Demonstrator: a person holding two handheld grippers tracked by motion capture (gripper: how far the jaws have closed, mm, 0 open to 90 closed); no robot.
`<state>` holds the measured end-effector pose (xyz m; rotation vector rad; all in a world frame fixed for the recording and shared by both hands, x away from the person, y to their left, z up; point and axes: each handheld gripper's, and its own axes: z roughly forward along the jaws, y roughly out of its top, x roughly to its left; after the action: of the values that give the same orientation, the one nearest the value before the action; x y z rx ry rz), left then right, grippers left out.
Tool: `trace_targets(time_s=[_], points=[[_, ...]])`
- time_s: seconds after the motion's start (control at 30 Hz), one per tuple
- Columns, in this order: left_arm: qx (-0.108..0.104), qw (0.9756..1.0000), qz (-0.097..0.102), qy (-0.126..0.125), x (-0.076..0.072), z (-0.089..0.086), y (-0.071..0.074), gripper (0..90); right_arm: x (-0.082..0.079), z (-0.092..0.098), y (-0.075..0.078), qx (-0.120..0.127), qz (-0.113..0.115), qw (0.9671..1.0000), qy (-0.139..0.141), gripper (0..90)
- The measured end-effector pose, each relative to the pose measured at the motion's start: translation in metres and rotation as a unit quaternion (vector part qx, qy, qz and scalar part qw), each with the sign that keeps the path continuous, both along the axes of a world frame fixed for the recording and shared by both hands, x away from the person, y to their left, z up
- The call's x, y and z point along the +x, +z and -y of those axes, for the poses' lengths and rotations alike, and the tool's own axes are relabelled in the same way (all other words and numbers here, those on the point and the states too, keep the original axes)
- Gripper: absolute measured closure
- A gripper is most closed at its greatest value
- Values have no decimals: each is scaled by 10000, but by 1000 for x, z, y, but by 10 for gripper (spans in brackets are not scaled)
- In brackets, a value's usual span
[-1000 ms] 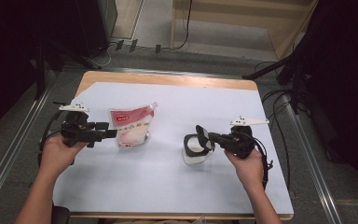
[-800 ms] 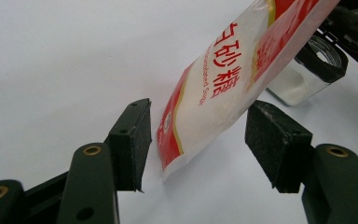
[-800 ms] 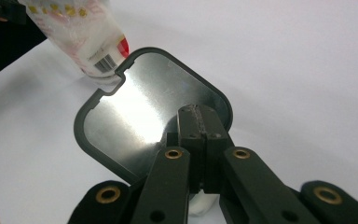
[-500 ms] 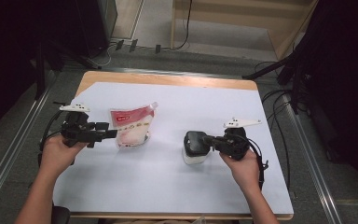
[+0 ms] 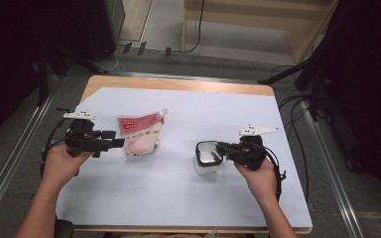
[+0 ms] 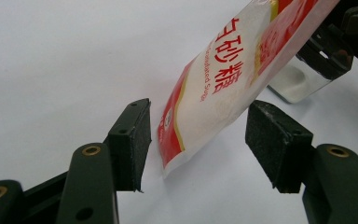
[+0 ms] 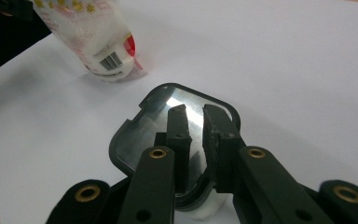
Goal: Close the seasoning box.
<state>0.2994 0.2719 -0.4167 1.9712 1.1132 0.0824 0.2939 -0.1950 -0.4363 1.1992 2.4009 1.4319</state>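
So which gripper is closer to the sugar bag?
Left. The left gripper has the sugar bag between its jaws; the right gripper is off at the clear container.

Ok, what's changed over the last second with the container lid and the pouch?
The right gripper brought the dark-framed lid down from upright onto the container. Its jaws have just been opening, with nothing plainly between them. The left gripper and the sugar pouch stayed as they were, with the pouch's corner between the open jaws.

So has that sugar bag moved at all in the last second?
No. The sugar bag stands at the same spot on the white table, beside the left gripper.
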Motion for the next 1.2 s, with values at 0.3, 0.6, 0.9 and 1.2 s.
trace_targets(time_s=[0.3,0.6,0.9,1.2], points=[[3,10000,1,0,-1,-2,1,410,3,16,2,43,-6,9999,-125,725],[-10,10000,-17,18,-1,-4,1,400,5,39,-1,-2,23,9994,-338,599],[19,10000,-24,36,-2,-8,1,393,6,54,-7,-156,159,9982,-551,513],[-47,9999,-19,123,-2,-16,-1,393,11,65,-19,-251,193,9977,-603,457]])
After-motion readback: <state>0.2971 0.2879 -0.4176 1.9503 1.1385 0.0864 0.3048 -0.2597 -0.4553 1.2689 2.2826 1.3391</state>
